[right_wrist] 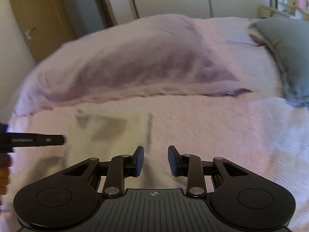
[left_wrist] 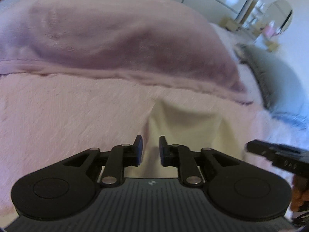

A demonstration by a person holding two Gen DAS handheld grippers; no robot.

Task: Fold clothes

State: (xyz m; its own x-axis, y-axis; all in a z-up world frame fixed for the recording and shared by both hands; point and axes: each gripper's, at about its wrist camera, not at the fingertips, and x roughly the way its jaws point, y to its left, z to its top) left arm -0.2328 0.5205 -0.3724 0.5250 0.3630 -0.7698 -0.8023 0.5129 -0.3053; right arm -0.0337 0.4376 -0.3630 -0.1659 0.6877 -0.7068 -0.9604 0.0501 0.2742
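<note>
A cream garment (left_wrist: 183, 119) lies flat on the pink bed cover (left_wrist: 67, 116). My left gripper (left_wrist: 151, 141) hovers over its left part, open, and the cloth shows through the gap with nothing pinched. In the right wrist view the same cream garment (right_wrist: 108, 135) spreads to the left, blurred. My right gripper (right_wrist: 155, 150) stands open over its right edge, where it meets the pink bed cover (right_wrist: 222, 135). A finger of the right gripper (left_wrist: 258, 147) pokes in at the right of the left wrist view. A finger of the left gripper (right_wrist: 38, 140) shows at the left of the right wrist view.
A folded lilac blanket (left_wrist: 115, 38) (right_wrist: 135, 67) lies across the bed behind the garment. A grey pillow (left_wrist: 280, 81) (right_wrist: 289, 58) rests at the right. White wardrobe doors (right_wrist: 173, 0) and a wooden door (right_wrist: 38, 19) stand beyond the bed. A hand (left_wrist: 298, 195) grips the right tool.
</note>
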